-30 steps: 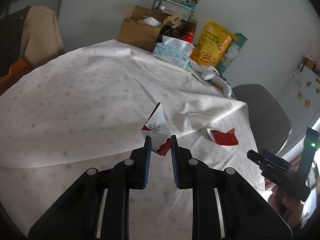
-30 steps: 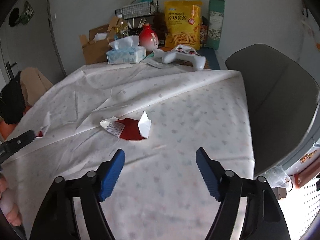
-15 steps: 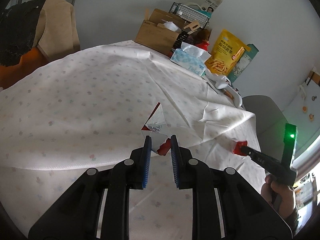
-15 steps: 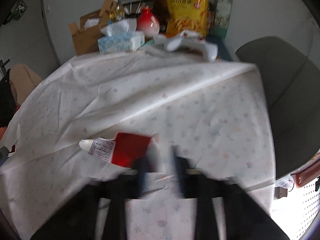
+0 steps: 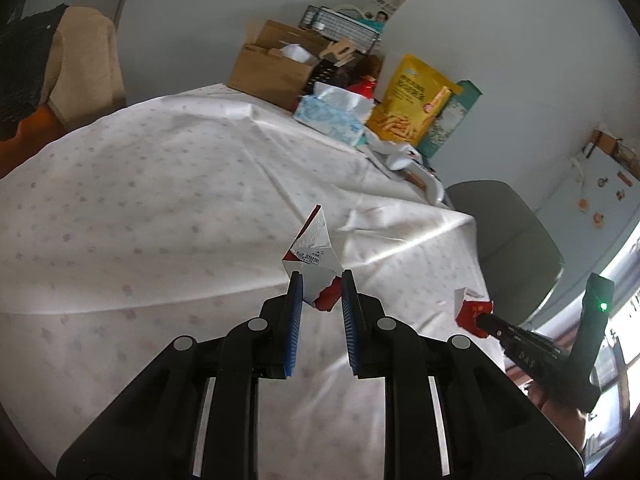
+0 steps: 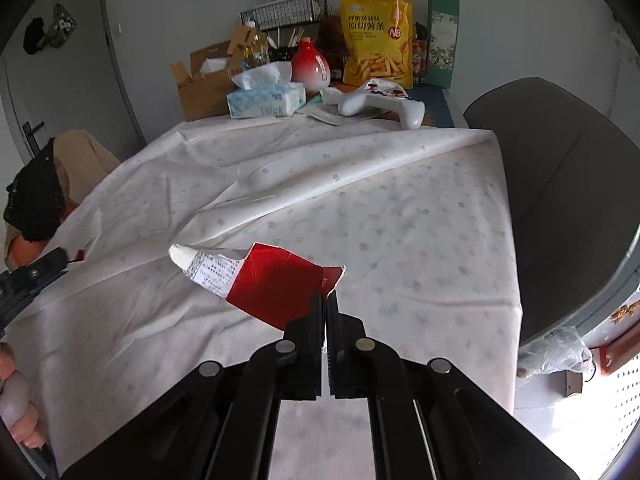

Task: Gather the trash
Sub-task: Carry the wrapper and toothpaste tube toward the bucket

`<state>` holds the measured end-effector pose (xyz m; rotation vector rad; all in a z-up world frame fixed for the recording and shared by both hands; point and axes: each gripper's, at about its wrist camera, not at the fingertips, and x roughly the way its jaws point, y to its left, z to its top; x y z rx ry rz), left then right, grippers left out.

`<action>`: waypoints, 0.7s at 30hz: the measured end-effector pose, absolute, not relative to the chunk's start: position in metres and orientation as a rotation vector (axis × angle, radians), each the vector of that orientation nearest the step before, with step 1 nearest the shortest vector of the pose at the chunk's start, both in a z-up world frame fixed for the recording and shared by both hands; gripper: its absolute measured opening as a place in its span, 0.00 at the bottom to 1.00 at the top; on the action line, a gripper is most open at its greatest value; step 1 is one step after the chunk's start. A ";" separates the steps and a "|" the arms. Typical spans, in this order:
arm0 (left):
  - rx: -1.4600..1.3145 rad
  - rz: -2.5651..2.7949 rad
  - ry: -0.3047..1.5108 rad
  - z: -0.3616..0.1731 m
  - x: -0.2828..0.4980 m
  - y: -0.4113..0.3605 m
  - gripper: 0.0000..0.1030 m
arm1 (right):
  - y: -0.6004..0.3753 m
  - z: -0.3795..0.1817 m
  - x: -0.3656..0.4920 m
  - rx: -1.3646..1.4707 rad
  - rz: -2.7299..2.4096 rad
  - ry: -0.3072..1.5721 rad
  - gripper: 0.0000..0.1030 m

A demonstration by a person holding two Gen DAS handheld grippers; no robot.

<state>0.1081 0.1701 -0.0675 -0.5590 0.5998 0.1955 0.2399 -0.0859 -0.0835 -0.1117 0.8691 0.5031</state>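
Right wrist view: the right gripper (image 6: 325, 300) clamps a torn red-and-white paper wrapper (image 6: 264, 280) above the white floral tablecloth (image 6: 400, 220); the left gripper (image 5: 320, 280) pinches a crumpled white-and-red carton scrap (image 5: 314, 258).

Your left gripper (image 5: 319, 282) was matte black, with blue ribbed pads (image 5: 295, 312) and round silver screws at its linkage joints. Your right gripper (image 6: 324, 308) matched it; its body showed a green light and pale lettering. Your bare hand (image 6: 14, 404) was pinkish.
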 end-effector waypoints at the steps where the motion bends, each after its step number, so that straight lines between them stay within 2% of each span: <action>1: -0.556 0.188 0.600 -0.066 0.109 0.167 0.19 | -0.090 -0.082 0.235 -0.104 0.504 0.865 0.03; 10: -0.488 0.070 0.618 -0.054 0.118 0.102 0.19 | -0.149 -0.072 0.201 -0.002 0.465 0.842 0.03; 21: -0.407 -0.120 0.669 -0.050 0.149 0.000 0.19 | -0.266 -0.066 0.170 0.143 0.300 0.816 0.03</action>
